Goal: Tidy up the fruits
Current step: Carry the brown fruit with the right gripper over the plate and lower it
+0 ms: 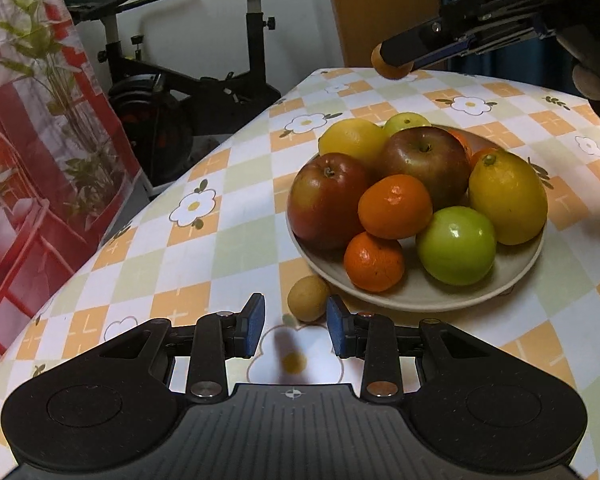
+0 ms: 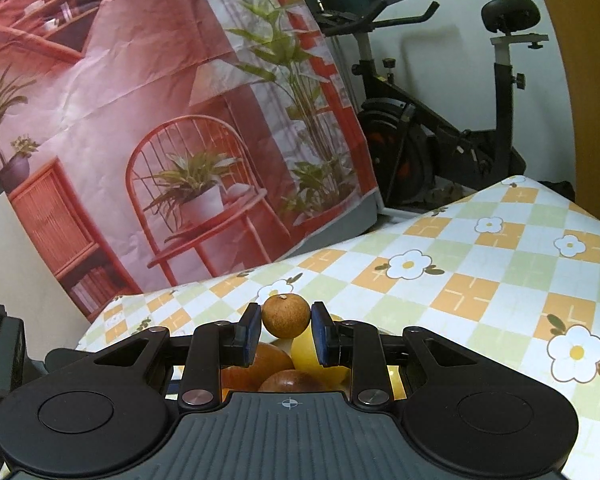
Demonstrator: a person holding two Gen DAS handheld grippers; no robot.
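A beige plate (image 1: 420, 300) on the checkered table holds two red apples (image 1: 328, 200), lemons (image 1: 508, 196), tangerines (image 1: 394, 206) and a green fruit (image 1: 456, 246). A small brown longan (image 1: 308, 298) lies on the cloth against the plate's near left rim. My left gripper (image 1: 296, 330) is open and empty, its fingertips either side of that longan, just short of it. My right gripper (image 2: 286, 330) is shut on another small brown longan (image 2: 286, 316) and holds it above the plate; it shows in the left wrist view (image 1: 392, 64) at the upper right.
The flowered checkered tablecloth (image 1: 204, 240) covers the table, whose left edge drops off. A black exercise bike (image 1: 188, 80) stands beyond that edge, next to a printed backdrop (image 2: 160, 120) of a red chair and plants.
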